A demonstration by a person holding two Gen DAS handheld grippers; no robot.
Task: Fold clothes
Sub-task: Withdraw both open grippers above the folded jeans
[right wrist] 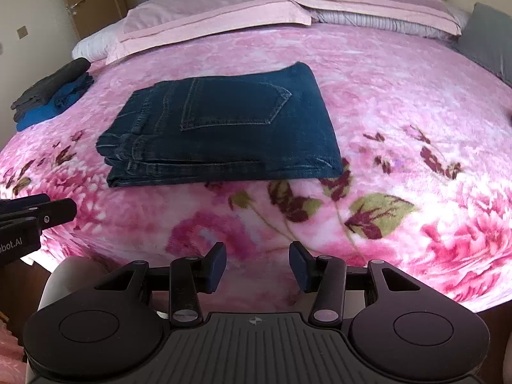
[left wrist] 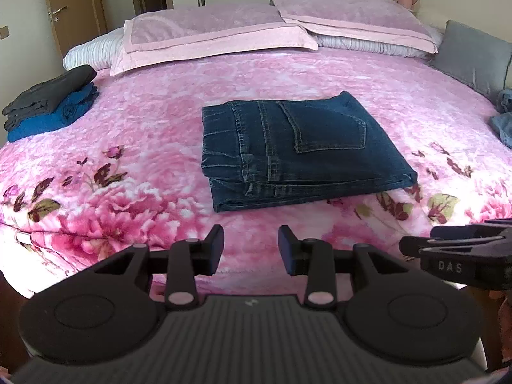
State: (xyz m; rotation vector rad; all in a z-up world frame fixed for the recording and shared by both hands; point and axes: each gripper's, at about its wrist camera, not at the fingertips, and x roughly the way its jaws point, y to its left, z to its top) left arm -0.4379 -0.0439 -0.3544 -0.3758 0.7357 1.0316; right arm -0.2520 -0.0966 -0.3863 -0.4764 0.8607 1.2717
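Nearest, the left gripper [left wrist: 251, 249] and the right gripper [right wrist: 257, 267] are held over the near edge of the bed [left wrist: 134, 147], each with its jaws parted and nothing between them. Beyond them, folded jeans [left wrist: 297, 150] lie flat mid-bed, back pocket up, apart from both grippers. At far left a stack of folded clothes [left wrist: 51, 102] is seen, and pillows [left wrist: 211, 32] at the far end.
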